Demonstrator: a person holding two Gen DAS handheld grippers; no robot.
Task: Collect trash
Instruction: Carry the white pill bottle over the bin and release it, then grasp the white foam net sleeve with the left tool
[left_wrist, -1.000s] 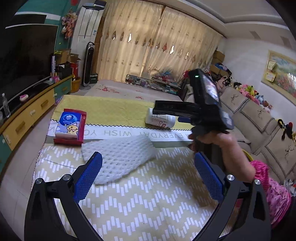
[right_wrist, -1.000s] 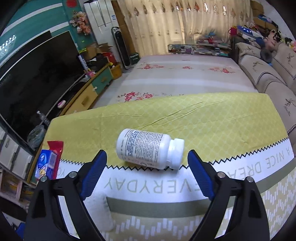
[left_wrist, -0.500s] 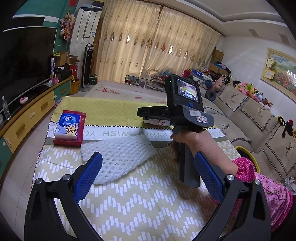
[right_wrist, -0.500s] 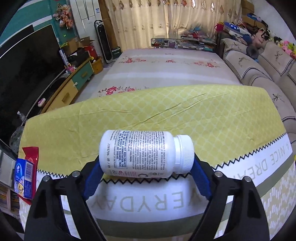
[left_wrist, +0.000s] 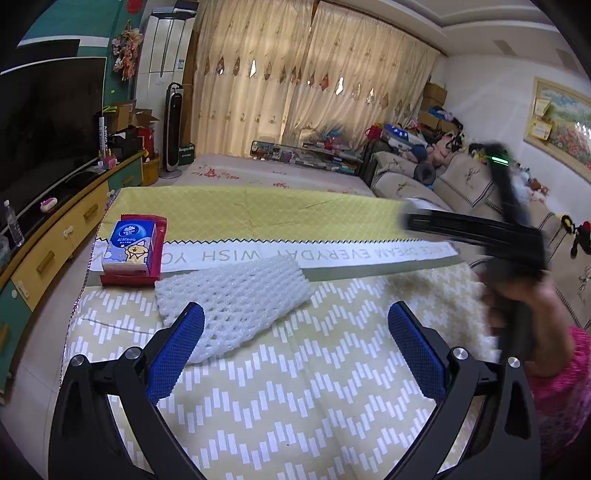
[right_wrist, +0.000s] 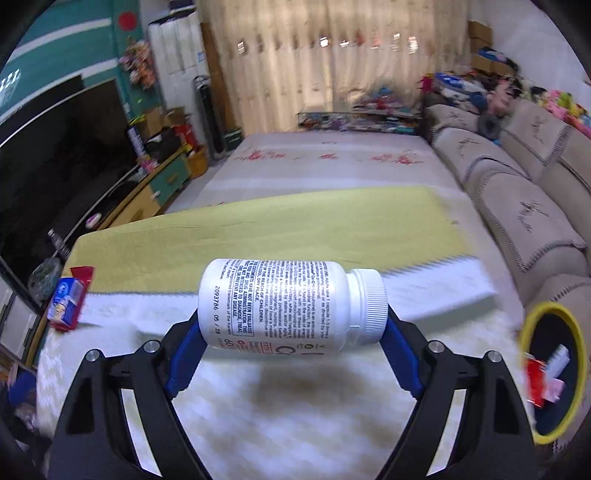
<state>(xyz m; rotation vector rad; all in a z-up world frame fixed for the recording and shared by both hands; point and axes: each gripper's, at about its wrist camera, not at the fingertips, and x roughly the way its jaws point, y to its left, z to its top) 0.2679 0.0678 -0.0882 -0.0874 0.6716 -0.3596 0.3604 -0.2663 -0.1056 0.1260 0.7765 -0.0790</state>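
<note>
My right gripper (right_wrist: 291, 332) clamps the white bottle (right_wrist: 288, 306) sideways, lifted above the table's (left_wrist: 295, 387) right edge, I think to reach the yellow bin (right_wrist: 554, 373). My left gripper (left_wrist: 295, 354) hangs wide open, empty, near the foam net (left_wrist: 236, 299).

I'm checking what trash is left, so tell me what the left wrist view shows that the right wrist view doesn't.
Only the left wrist view shows the white foam net lying on the table, with the open left gripper over it. Only the right wrist view shows the white pill bottle clamped in the right gripper, and the yellow-rimmed bin holding scraps. Both show the tissue pack and the yellow tablecloth.
</note>
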